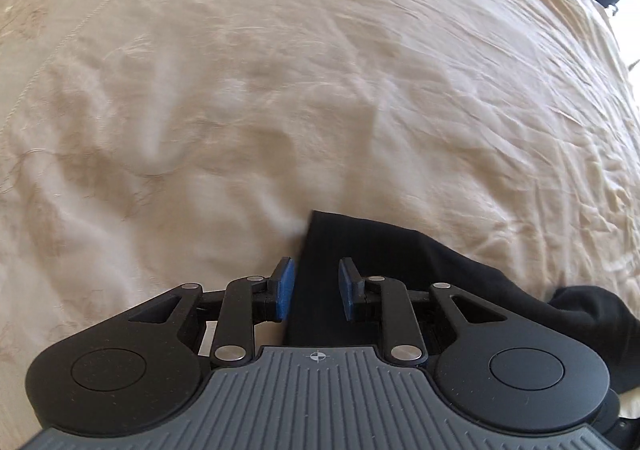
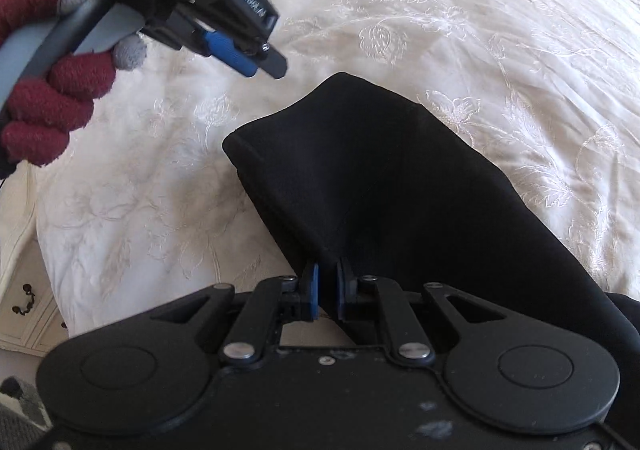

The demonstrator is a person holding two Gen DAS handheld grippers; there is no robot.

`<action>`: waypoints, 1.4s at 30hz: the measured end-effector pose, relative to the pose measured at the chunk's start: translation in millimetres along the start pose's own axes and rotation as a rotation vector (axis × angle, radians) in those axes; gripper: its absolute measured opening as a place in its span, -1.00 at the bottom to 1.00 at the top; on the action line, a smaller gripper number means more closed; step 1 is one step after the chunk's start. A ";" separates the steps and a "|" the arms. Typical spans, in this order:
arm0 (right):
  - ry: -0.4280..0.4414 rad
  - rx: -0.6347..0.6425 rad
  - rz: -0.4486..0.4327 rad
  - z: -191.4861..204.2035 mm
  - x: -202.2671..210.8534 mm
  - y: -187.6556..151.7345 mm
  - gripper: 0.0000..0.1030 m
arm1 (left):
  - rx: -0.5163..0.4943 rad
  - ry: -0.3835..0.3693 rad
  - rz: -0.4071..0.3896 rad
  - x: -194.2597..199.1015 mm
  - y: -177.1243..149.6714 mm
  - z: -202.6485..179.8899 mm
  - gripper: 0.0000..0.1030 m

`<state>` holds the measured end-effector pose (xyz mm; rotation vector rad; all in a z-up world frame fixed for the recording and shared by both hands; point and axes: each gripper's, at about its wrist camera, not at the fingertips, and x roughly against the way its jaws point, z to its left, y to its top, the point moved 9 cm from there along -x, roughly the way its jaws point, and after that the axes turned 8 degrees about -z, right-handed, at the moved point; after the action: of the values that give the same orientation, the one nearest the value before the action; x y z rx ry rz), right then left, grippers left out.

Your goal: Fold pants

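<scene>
**One pinch on the fabric, one gripper free**

Lowest in the right wrist view, the right gripper [image 2: 327, 292] has its blue pads nearly pressed together, pinching a gathered ridge of the black soft-fabric pants [image 2: 384, 185]. From that pinch the cloth fans up and away toward the middle of the frame, ending in a raised, folded corner just above centre, while the rest trails off the lower right edge.

In the left wrist view the left gripper [image 1: 316, 286] sits at the bottom centre with its pads spread and nothing between them; a strip of the same pants [image 1: 360, 262] lies under and just beyond the gap, running to the lower right.

Beyond the pants the cream embroidered bedspread [image 2: 460, 29] fills both frames. In the upper left of the right wrist view, the left gripper appears from the side, held by a hand in a dark red knitted glove [image 2: 52, 89].

Risks, as I judge them: the single pinch holds only a thin ridge, so a pull could slip it free or drag the layers askew; the wrinkled, soft bedspread could snag and bunch the fold
</scene>
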<state>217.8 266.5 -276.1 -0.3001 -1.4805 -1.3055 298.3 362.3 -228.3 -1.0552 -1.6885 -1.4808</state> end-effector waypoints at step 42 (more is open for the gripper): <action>0.050 -0.329 0.170 -218.0 35.8 -16.5 -0.25 | -0.068 -0.025 0.226 -38.5 -114.0 -134.1 -0.53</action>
<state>308.6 65.6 -297.7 -0.5897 -1.1683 -1.4046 210.5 219.6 -294.5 -1.2609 -1.4893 -1.3919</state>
